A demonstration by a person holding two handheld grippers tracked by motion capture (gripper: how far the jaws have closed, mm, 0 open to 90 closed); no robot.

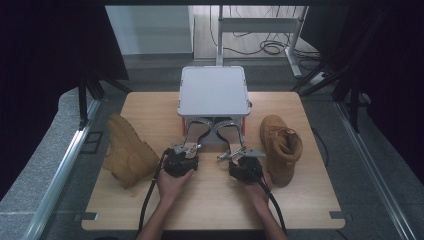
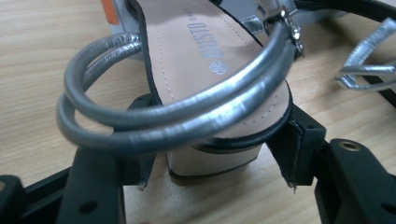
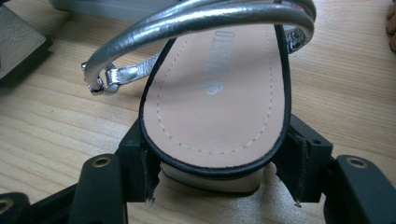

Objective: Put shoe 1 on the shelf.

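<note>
Table [image 1: 210, 200] carries a grey box [image 1: 214, 91] flanked by two tan boots, both silver sandals have toes under it and heels toward the person; left gripper [image 1: 186, 150] straddles left sandal [image 2: 205, 70], right gripper [image 1: 237, 154] right sandal [image 3: 219, 93], jaws apparently clamped; judged grasped, move pending

sandal toes [image 1: 216, 121] under case [image 1: 214, 91] (hidden)

A: Right gripper [image 3: 219, 186] straddles the heel of the silver-strapped sandal with the pink insole [image 3: 219, 93]; black jaws flank its block heel, seemingly on its sides.

B: Sandal rests on the pale wooden table [image 3: 56, 126]; silver buckle dangles left.
</note>
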